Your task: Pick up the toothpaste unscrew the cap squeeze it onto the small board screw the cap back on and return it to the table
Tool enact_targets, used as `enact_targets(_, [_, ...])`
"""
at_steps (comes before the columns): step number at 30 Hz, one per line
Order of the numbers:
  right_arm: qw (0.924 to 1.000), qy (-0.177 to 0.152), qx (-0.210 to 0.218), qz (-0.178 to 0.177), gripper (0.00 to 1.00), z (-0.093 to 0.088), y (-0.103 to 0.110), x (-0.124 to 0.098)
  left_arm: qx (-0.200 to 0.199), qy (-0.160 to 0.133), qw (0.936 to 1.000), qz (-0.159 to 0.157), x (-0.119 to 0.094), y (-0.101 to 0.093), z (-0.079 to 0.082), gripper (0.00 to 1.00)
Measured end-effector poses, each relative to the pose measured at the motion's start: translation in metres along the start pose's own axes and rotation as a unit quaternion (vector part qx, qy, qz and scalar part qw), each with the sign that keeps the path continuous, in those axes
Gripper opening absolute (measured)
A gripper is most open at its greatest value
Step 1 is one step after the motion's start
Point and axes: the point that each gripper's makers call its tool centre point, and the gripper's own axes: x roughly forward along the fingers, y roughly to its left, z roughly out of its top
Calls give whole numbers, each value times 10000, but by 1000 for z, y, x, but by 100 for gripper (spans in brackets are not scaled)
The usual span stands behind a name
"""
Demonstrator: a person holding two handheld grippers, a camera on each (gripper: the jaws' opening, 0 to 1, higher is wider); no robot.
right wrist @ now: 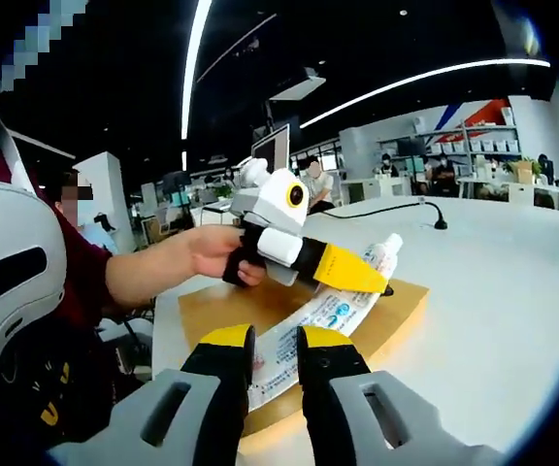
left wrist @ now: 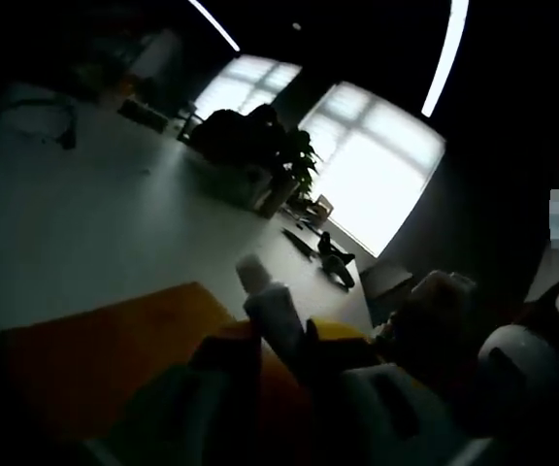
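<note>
A: We hold the toothpaste (right wrist: 311,330) tail in our right gripper (right wrist: 275,351), above the board (right wrist: 396,316).

B: Soft tube; our left gripper (right wrist: 365,277) pinches near the cap (right wrist: 388,249).

Open-plan office, desks (right wrist: 512,184), monitor (right wrist: 272,148), shelving (right wrist: 474,136)

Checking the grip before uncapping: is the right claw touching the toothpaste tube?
Touching. In the right gripper view, the right claw pinches the tail of the toothpaste tube between its yellow-tipped fingers.
</note>
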Motion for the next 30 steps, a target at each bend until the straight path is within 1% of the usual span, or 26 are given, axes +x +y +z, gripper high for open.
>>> enact_targets(1, [10000, 23, -21, -5, 18, 0, 0, 0, -9, 39, 10000, 39, -2, 3, 2, 19])
enact_targets(5, [9999, 118, -84, -24, 18, -3, 0, 0, -156, 266, 9994, 174, -1, 10, -3, 19])
enact_targets(9, [9998, 158, -128, -33, 18, -6, 1, 0, -93, 402, 9988, 270, 0, 11, -5, 20])
enact_targets(15, [9998, 160, -100, 5, 18, -7, 3, -2, -87, 441, 9985, 326, -1, 16, -3, 21])
enact_targets(18, [9998, 190, -85, 32, 17, -9, 4, -1, -2, 468, 9982, 368, 0, 14, -5, 21])
enact_targets(23, [9997, 245, -66, 48, 17, -11, 6, -2, 308, 592, 9965, 497, -2, 13, -7, 23])
enact_targets(25, [9996, 280, -71, 45, 17, -12, 5, -2, 466, 648, 9952, 562, -4, 16, -5, 24])
enact_targets(27, [9994, 326, -103, 18, 17, -14, 5, -3, 705, 733, 9925, 673, -5, 18, -5, 26])
enact_targets(30, [9993, 352, -98, 34, 17, -15, 4, -4, 806, 762, 9912, 727, -2, 14, -9, 26])
